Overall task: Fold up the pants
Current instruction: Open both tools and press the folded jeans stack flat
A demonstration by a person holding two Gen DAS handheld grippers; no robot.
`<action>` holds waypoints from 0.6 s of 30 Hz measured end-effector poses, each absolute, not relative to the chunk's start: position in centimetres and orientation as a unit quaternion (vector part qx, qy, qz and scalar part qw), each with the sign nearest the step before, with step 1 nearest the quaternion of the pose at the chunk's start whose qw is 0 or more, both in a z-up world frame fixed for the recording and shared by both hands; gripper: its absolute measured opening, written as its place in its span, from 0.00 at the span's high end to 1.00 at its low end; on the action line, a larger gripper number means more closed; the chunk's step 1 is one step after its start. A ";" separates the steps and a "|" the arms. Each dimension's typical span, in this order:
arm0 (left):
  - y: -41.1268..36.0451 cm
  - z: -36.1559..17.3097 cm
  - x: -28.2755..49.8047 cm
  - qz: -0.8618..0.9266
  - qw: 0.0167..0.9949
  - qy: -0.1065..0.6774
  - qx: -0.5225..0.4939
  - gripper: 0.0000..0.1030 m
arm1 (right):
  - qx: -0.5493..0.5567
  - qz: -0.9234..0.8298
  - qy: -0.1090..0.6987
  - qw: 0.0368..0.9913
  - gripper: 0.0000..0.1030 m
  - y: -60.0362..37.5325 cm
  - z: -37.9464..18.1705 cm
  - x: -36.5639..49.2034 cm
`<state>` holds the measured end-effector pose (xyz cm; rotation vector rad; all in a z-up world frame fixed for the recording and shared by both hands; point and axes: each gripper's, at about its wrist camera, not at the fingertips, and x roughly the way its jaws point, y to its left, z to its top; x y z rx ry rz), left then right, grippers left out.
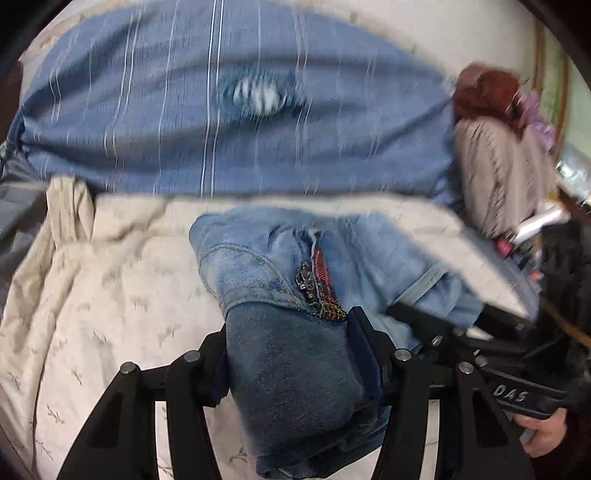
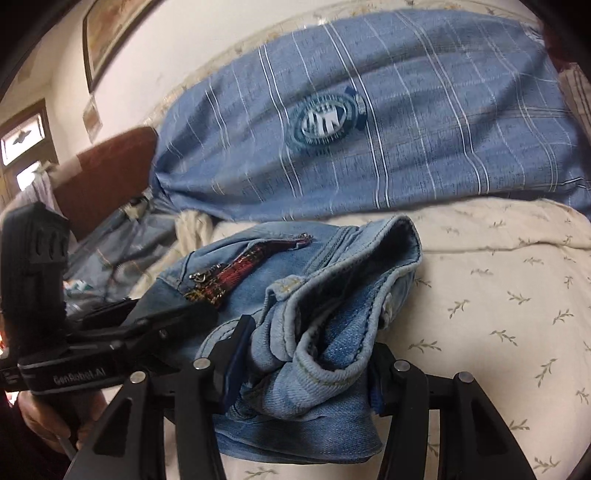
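Observation:
The pants are light blue jeans (image 1: 266, 258), bunched in a thick bundle over the cream floral bedsheet (image 1: 110, 295), with an open zipper and red plaid lining (image 1: 325, 273). My left gripper (image 1: 288, 343) is shut on a thick fold of the jeans. In the right wrist view my right gripper (image 2: 306, 350) is shut on the waistband end of the jeans (image 2: 332, 295). The other gripper (image 2: 110, 332) shows at the left there, gripping the same bundle. The two grippers are close side by side.
A large blue striped pillow (image 1: 221, 129) with a round logo (image 2: 325, 122) lies behind the jeans. Beige and red clothes (image 1: 495, 147) sit at the right. A brown headboard (image 2: 110, 166) and a framed picture (image 2: 107, 33) are at the left.

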<state>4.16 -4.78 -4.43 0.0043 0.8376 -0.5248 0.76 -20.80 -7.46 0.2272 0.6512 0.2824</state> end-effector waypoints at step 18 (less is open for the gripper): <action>-4.1 -8.5 5.3 -0.229 0.855 0.464 -0.028 0.19 | 0.172 0.120 0.415 0.885 0.34 -23.4 -11.2 1.9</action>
